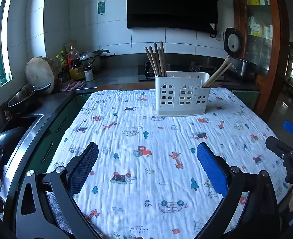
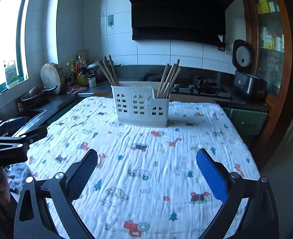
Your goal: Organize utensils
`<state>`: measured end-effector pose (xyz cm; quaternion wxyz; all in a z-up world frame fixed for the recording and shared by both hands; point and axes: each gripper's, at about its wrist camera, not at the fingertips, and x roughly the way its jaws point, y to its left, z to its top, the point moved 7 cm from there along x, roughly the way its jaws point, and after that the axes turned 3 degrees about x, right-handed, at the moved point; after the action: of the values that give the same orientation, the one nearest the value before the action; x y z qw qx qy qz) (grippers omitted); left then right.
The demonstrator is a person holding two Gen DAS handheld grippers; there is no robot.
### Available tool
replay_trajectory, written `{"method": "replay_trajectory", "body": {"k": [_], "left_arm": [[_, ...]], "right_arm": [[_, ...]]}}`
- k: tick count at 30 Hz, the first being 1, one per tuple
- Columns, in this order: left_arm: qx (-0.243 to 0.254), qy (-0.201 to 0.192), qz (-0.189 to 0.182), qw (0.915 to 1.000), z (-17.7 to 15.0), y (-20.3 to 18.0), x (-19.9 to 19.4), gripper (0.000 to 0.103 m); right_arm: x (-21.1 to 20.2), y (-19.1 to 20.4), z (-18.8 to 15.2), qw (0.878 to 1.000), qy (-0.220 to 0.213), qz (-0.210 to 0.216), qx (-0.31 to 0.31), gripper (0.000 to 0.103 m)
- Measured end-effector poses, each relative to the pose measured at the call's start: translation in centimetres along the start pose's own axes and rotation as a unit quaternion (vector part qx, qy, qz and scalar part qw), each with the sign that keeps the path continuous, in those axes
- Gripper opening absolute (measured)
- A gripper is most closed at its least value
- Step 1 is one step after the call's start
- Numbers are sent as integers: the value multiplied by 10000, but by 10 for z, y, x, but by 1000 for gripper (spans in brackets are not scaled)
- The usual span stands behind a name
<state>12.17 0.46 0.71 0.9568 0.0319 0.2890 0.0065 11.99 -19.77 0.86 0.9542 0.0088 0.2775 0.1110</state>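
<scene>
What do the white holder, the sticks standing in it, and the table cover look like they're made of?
Utensil holder: looks like moulded plastic, matte off-white, with window-shaped cut-outs.
Chopsticks: probably wood or bamboo, plain tan, unvarnished as far as shows.
Cloth: seemingly soft cotton gauze, crinkled, printed with cartoon cars, trees and giraffes.

A home kitchen: gas stove point(image 2: 202, 88) under a range hood point(image 2: 178, 12), sink point(image 2: 30, 115), rice cooker point(image 2: 247, 79).

I see the white slotted plastic utensil caddy point(image 1: 181, 93) standing on the far part of the printed cotton tablecloth point(image 1: 146, 159), one wooden chopstick bundle point(image 1: 156, 59) in its left compartment, another wooden chopstick bundle point(image 1: 216, 74) in its right.
</scene>
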Motion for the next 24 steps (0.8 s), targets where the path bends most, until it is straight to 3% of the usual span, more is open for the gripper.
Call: {"method": "replay_trajectory", "body": {"k": [24], "left_arm": [[-55, 106, -217, 9997, -11, -6, 0, 98]], "right_arm": [[-2, 3, -4, 10000, 59, -19, -9, 96]]}}
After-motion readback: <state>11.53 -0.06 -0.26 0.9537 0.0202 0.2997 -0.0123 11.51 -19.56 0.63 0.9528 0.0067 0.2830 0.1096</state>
